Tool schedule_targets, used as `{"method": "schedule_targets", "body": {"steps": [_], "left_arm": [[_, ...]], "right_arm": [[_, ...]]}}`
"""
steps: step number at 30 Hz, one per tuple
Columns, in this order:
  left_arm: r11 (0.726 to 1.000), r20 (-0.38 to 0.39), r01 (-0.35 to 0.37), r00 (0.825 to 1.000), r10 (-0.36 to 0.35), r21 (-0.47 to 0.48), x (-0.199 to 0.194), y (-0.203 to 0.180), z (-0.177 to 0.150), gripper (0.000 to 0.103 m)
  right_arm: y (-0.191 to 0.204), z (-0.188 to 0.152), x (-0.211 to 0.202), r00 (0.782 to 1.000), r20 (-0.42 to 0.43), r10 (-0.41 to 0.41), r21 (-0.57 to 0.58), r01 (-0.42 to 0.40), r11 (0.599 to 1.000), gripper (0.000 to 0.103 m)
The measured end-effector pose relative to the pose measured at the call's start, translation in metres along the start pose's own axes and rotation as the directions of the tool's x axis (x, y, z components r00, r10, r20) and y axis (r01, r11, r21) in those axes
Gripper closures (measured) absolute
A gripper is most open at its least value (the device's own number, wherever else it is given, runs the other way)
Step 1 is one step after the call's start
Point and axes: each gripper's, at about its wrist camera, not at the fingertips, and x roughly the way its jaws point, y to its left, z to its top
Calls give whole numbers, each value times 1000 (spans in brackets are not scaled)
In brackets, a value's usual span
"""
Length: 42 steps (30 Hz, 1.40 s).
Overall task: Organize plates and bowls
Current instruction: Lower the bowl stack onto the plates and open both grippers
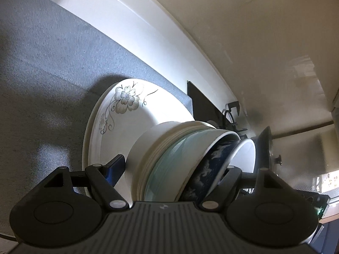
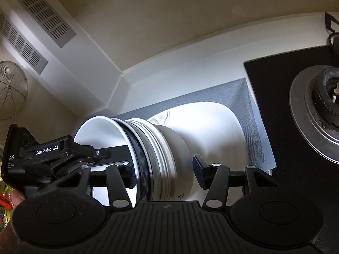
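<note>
Bowls, four nested: the bowl stack (image 1: 169, 158) is tipped on its side above a floral plate (image 1: 127, 110). From foot to mouth it has a white ribbed bowl (image 1: 144, 148), a pale green bowl (image 1: 169, 169), a dark blue patterned bowl (image 1: 211, 165) and a white inner bowl (image 1: 243, 154).

In left wrist view the mouth looks to approx. 3 o'clock and the foot to 9 o'clock, close to the plate's face. The plate lies on a gray mat (image 1: 42, 74), which fills the 9 to 11 o'clock part. A second rim shows under the plate, so prob. two plates are stacked.

The left gripper (image 1: 172, 167) has its jaws wide w/ the whole stack between them. Its blue-padded finger (image 1: 116, 167) is just beside the white bowl's foot at 9 o'clock. The other finger is at the rim side at 3 o'clock, partly hidden by the blue bowl. Whether the pads press, I cannot tell.

In right wrist view the stack is mirrored: mouth to 9 o'clock, foot to 3 o'clock. The right gripper (image 2: 164, 169) is about half wide. One finger is at the rim and one is just beside the ribbed bowl's wall. Grip or only a close fit, I cannot tell.

The left gripper is also seen here at 9 o'clock, one finger reaching into the inner bowl. A black stove top (image 2: 286, 116) w/ a burner (image 2: 324, 114) is at 3 o'clock, beside the mat.
</note>
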Motion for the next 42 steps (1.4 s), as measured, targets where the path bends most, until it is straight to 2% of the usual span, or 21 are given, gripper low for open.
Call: {"method": "schedule_targets", "body": {"steps": [12,14,15,20,24,25,27,30,32,34,39,42], "left_arm": [[1000,-42,-17,999,16,-6,13,1,0,21],[1000,-39,-17,999,17,-3,13,0,0,20],[1000,-41,-10,999,10,-5,13,0,0,19],[1000,-41,-23,999,23,17,15,-3,0,19],[1000,-34,-5,999,5,-2,11,-1,1,18],[1000,-34,-6,999,6,-3,11,-1,1,18],[1000,-36,-22,999,22,13,11,-3,-1,10],[998,-17,-26,999,27,55,9,-7,-7,0],[995,-1,-42,999,42,88,4,-12,-11,0],[991,21,-61,998,59,122,-1,-14,-16,0],[991,51,-72,996,66,114,-18,-11,-26,0],[983,96,-92,992,77,161,-32,-16,-37,0]], "right_arm": [[-16,9,15,999,-45,-16,73,19,997,49],[-21,11,18,998,-52,-23,96,27,995,52],[-21,11,19,998,-53,-33,93,37,995,57],[-30,13,26,996,-77,-44,119,53,991,58],[-34,14,28,996,-80,-46,131,56,990,62],[-34,14,29,996,-79,-47,130,57,990,63],[-32,14,29,996,-79,-46,124,56,991,63],[-29,15,31,995,-83,-47,122,57,991,60],[-26,14,29,996,-75,-55,111,63,992,57],[-21,13,26,996,-63,-64,93,70,993,48],[-9,9,7,994,4,-109,34,109,994,31],[-2,4,-10,990,44,-136,13,135,991,28]]}}
